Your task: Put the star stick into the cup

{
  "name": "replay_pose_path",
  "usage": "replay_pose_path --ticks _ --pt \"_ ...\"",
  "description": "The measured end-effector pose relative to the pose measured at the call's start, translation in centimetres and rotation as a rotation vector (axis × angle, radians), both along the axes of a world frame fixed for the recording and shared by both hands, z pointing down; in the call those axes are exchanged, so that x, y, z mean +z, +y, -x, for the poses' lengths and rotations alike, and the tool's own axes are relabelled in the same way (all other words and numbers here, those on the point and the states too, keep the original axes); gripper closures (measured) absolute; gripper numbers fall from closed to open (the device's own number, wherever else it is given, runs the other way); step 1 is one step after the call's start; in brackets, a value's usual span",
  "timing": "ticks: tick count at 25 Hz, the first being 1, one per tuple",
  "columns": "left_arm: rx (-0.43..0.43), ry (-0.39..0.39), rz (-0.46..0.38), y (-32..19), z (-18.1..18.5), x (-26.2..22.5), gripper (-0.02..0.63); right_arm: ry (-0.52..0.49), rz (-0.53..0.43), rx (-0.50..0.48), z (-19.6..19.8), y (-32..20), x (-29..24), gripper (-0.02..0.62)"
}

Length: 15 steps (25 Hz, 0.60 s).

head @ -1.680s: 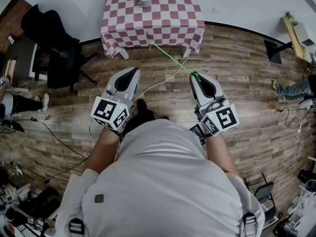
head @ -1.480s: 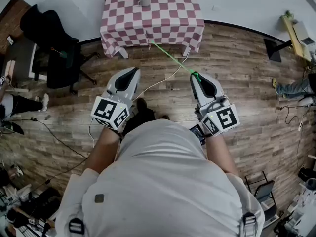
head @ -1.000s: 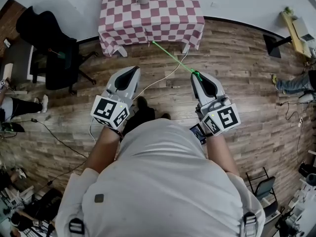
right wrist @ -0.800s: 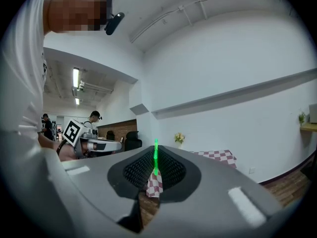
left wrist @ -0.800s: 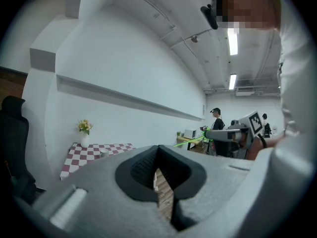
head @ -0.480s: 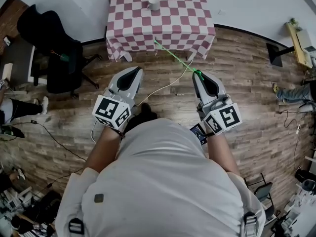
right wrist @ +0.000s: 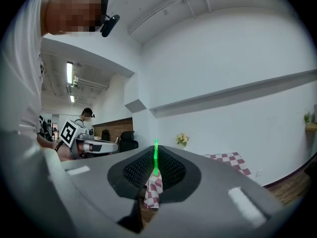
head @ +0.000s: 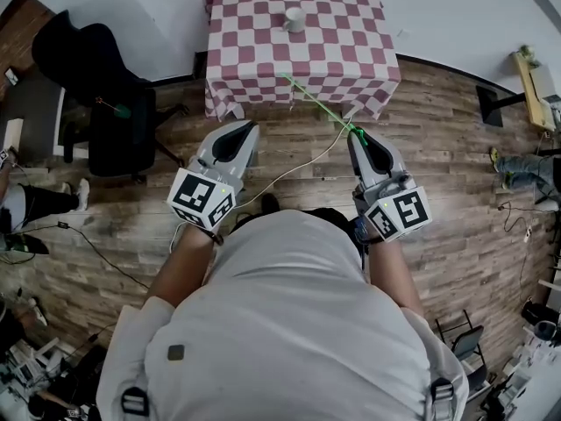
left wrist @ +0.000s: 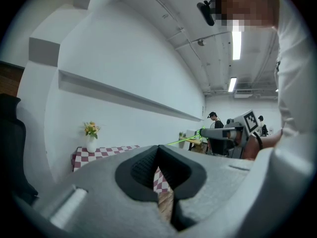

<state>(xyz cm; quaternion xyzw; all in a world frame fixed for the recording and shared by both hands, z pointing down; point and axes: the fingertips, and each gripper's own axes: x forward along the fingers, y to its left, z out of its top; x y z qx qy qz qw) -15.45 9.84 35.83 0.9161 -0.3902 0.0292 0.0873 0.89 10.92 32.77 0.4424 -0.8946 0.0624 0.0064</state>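
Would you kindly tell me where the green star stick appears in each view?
Head view: star stick slants from the right gripper toward the checked table, upper centre.
Left gripper view: star stick is a thin line right of centre.
Right gripper view: star stick stands upright, centre, clamped.
Shared landmark: the checked table.

Matt grey plastic shells on the left gripper and right gripper, ribbed black rubbery pads, translucent green plastic star stick, soft red-and-white checked cloth, smooth glossy white cup, grainy wood-plank floor, matt white cloth shirt
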Motion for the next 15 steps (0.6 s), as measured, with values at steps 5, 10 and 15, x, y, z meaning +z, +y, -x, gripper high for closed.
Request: replay_pose_path --ticks 5,10,15 --pt "-0.012 0.007 0.014 -1.2 1.6 0.5 0.603 0.007 0.008 -0.016 1.8 -1.4 0.3 0.568" --pt "-0.035 0.005 0.011 -2.4 2.0 0.5 0.603 -0.004 0.015 -0.039 2.4 -3.2 0.8 0.568" --pt "-0.077 -0.009 0.018 -3.9 2.7 0.8 0.603 -0.023 0.011 -0.075 2.9 -5.5 0.8 0.568"
